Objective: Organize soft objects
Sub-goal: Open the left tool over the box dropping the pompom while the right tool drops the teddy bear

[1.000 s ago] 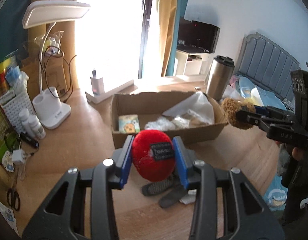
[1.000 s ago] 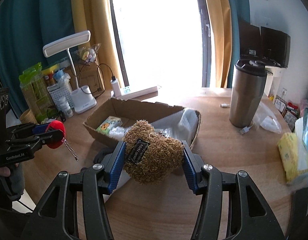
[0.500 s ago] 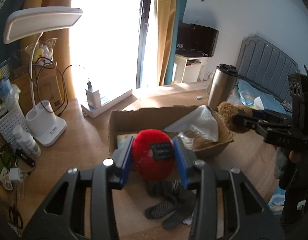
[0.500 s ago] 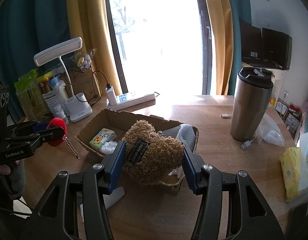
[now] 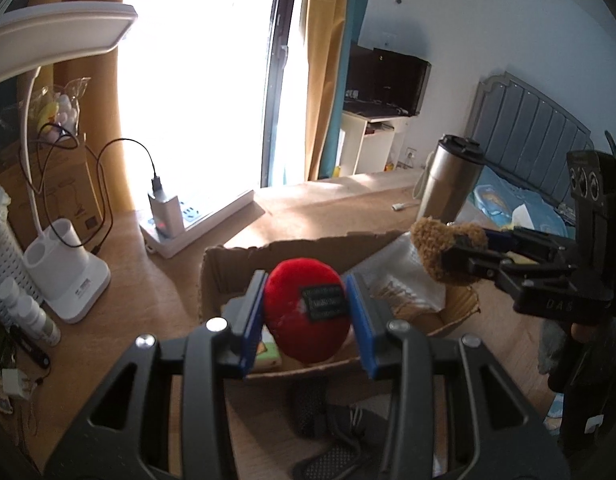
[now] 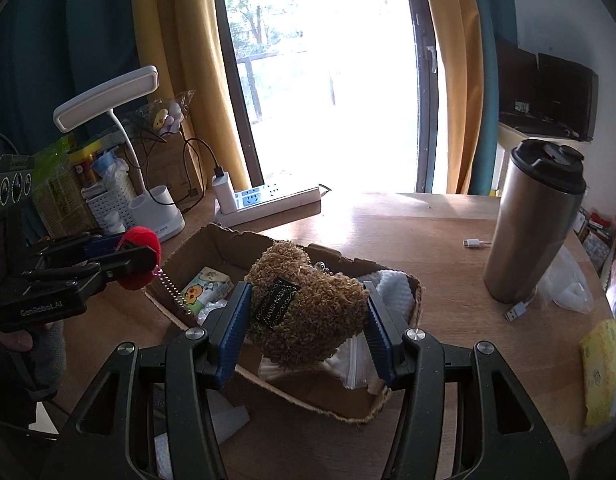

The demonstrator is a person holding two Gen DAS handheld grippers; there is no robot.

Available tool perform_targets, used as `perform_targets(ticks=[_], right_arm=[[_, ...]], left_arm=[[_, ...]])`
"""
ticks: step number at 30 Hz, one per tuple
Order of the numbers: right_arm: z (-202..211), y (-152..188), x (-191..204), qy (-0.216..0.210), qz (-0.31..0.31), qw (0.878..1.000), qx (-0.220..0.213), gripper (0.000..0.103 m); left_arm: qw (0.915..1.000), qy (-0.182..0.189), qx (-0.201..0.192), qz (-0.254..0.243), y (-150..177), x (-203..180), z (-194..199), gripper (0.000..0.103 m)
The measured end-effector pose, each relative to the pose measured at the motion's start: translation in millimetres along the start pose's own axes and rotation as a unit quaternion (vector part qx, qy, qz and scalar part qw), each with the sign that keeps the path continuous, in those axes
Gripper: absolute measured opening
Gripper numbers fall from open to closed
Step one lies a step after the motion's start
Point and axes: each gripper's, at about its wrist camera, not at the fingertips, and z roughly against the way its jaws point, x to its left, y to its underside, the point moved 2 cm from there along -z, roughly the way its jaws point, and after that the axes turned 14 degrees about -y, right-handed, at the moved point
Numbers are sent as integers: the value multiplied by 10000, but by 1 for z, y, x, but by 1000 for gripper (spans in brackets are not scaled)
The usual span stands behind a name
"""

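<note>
Left gripper (image 5: pixel 308 320): clamped on red plush toy (image 5: pixel 305 316), blue pads pressed against both sides, black label facing the camera. Held in the air over the near-left part of cardboard box (image 5: pixel 223 276). From the right wrist view, a small metal spring (image 6: pixel 171 288) hanging below that toy toward the box's left wall.

Right gripper (image 6: pixel 305 328): clamped on brown curly plush toy (image 6: pixel 303 312), pads pressed into both sides, black label visible on its front. Held over the near part of the same box.

Box contents: small printed packet (image 6: pixel 205 288) at the left end, white padded wrap (image 6: pixel 392 288) and clear plastic bags at the right end.

On the wooden table (image 6: pixel 448 240): steel tumbler (image 6: pixel 528 224) upright, well right of the box; white power strip (image 6: pixel 267 196) behind the box; white desk lamp (image 6: pixel 147 196) at the left; dark socks (image 5: pixel 320 416) just in front of the box, below the left gripper.
</note>
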Motion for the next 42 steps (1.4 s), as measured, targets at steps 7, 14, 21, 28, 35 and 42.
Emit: perform_targets(ticks=[7, 14, 21, 28, 35, 42], right_arm=[[-20, -10, -6, -88, -34, 9999, 36, 57], [-44, -15, -8, -187, -43, 9996, 185, 57], [-65, -21, -10, -252, -3, 9991, 354, 57], [-86, -21, -11, -248, -52, 9983, 533, 64], [-90, -21, -10, -170, -121, 9981, 576, 75], [-73, -20, 0, -89, -65, 9986, 523, 75]], left_arm=[[9999, 76, 68, -2, -4, -2, -24, 41], [9995, 186, 245, 40, -4, -3, -54, 41], [9987, 283, 422, 105, -3, -2, -80, 42], [9982, 274, 516, 123, -3, 2, -92, 56], [9982, 239, 461, 311, -5, 16, -84, 69], [9985, 229, 340, 352, -2, 21, -61, 69]])
